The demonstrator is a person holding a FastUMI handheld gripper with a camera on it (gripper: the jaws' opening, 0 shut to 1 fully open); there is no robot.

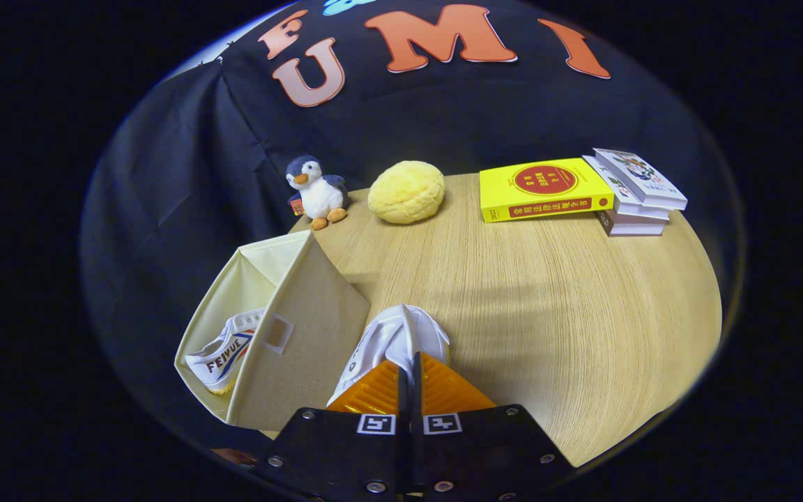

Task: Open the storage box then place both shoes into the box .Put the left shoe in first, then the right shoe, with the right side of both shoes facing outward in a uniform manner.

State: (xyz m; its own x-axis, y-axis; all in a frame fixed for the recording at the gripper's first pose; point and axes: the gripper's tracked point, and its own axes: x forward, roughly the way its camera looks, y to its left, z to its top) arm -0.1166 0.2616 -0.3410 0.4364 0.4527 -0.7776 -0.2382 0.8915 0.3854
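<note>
- The storage box (290,328) sits open, left of the fingers, on the table (548,307).
- One shoe (224,352) is already inside it; only part of it peeks out.
- The gripper (410,380) has its fingers squeezed together on the second shoe (401,335).
- That shoe points away from the fingers, just right of the box, so I think it must go left.
- The fingers hide much of it.

Staged recording booth, not a real room: black cloth wall (185,174) behind a wood-grain table (548,307) w/ props, i.e. plush penguin (316,189), book stack (635,195).
</note>
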